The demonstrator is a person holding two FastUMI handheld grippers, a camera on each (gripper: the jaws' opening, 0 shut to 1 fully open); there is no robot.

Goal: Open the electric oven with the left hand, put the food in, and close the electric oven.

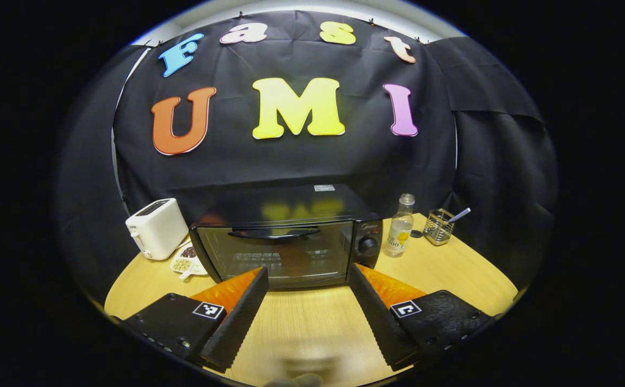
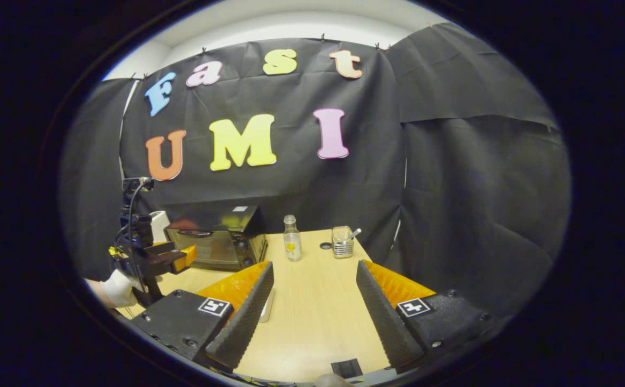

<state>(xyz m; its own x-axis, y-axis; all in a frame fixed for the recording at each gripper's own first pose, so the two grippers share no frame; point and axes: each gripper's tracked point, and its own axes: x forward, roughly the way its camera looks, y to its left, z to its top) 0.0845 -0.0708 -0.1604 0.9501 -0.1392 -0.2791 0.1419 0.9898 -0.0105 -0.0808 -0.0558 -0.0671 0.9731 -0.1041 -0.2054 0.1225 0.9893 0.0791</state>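
nothing is done yet: the oven (image 1: 285,242) door is closed on the surface (image 1: 312,317); left hand-held gripper (image 1: 308,301) and right hand-held gripper (image 2: 315,301) both spread, empty.

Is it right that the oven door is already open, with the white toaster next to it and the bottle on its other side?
Not quite. The oven door is shut, handle up top, as the left gripper view shows. The white toaster and the bottle do stand on either side of it.
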